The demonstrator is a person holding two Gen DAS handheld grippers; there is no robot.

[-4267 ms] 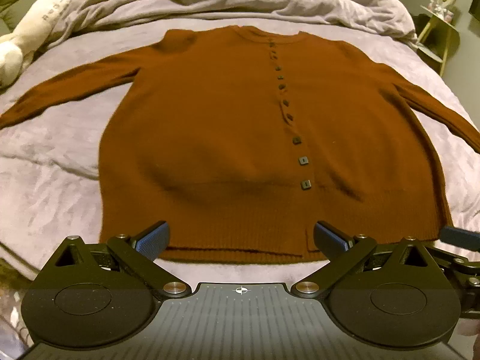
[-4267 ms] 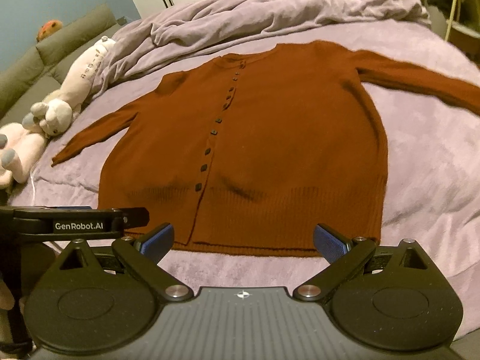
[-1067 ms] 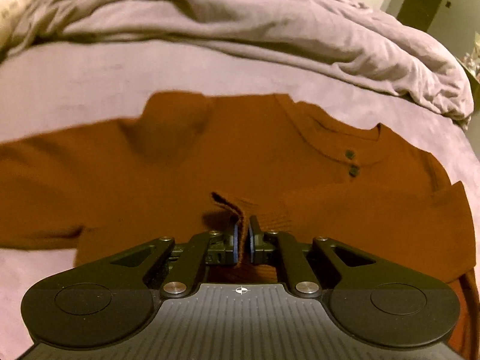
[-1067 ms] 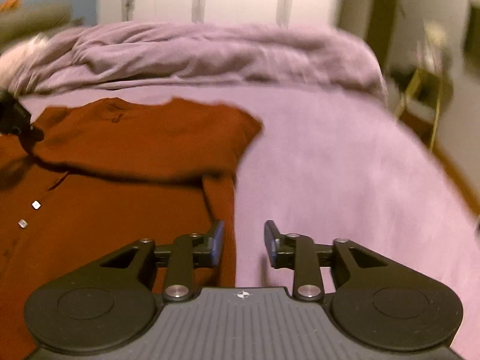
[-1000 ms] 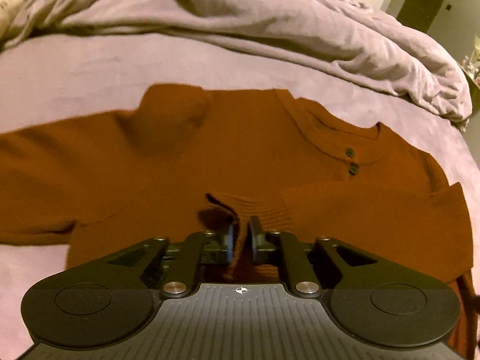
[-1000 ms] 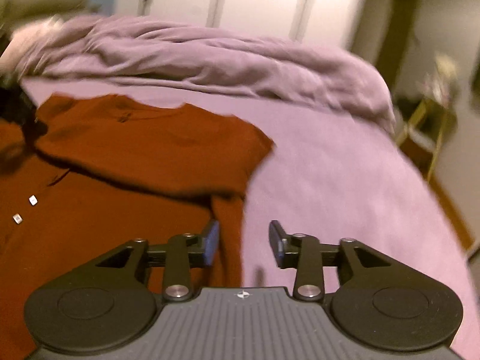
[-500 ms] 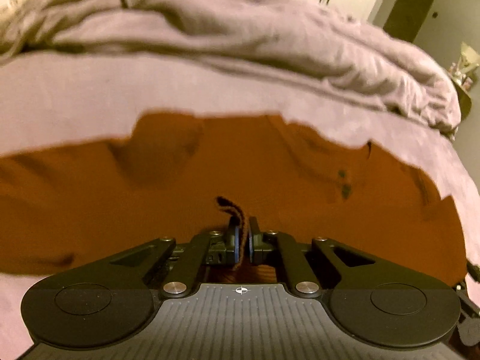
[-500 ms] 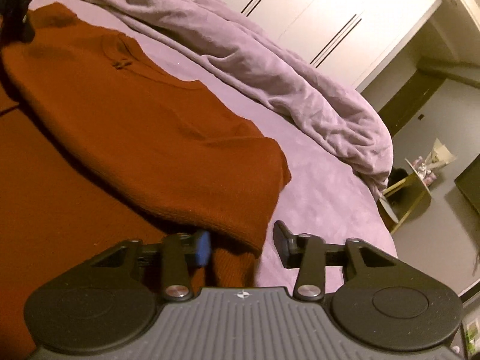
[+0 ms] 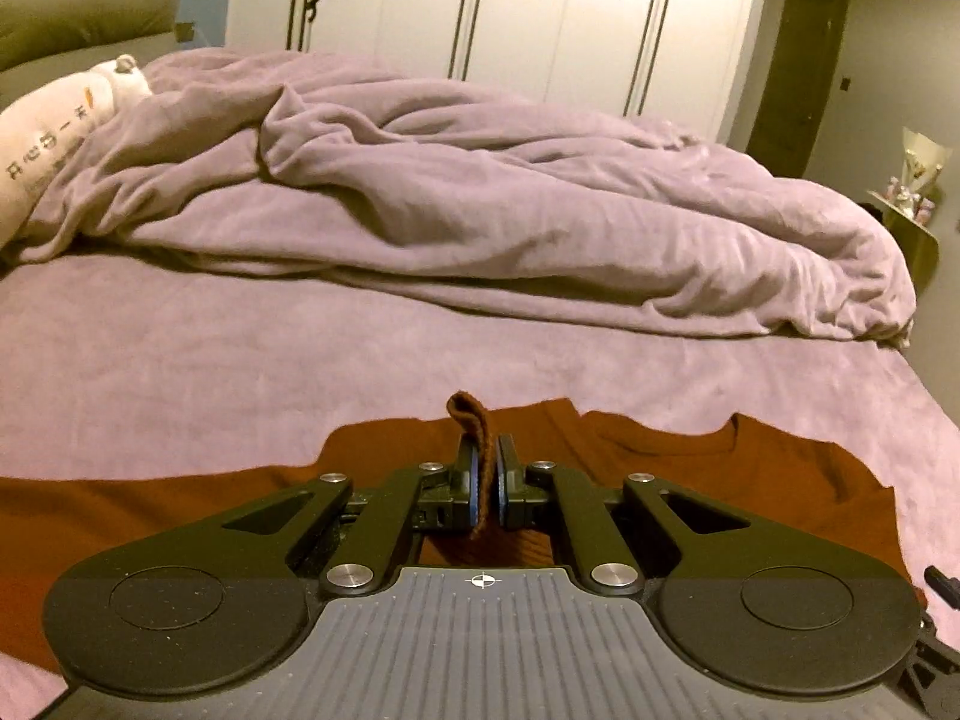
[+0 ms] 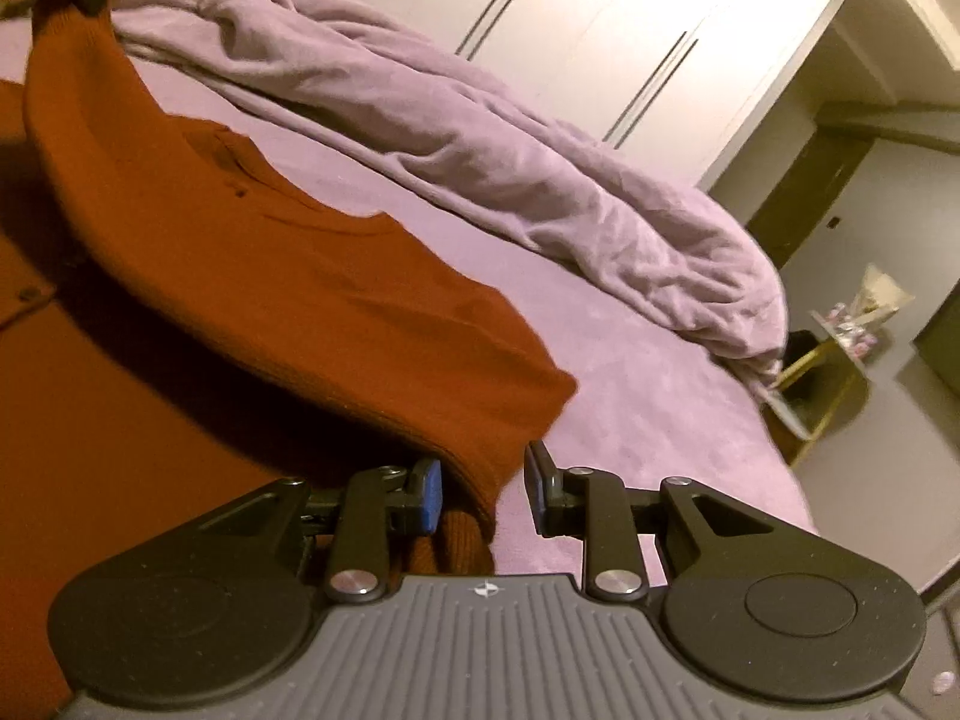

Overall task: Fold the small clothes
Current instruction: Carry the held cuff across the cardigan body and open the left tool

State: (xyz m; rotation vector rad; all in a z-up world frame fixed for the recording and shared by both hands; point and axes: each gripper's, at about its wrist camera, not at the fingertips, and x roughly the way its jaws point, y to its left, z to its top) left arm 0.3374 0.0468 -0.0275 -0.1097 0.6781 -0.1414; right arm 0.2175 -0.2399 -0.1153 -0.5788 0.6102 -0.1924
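White wardrobe behind lilac bed; left gripper pinches cardigan, right gripper spread.

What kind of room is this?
Most likely a bedroom. A big bed has a rumpled blanket piled at its far end, a white wardrobe stands behind it, and a brown cardigan lies on the bed.

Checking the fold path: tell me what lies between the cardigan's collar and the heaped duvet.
Left wrist view: only bare purple bedsheet lies between the rust cardigan and the duvet.
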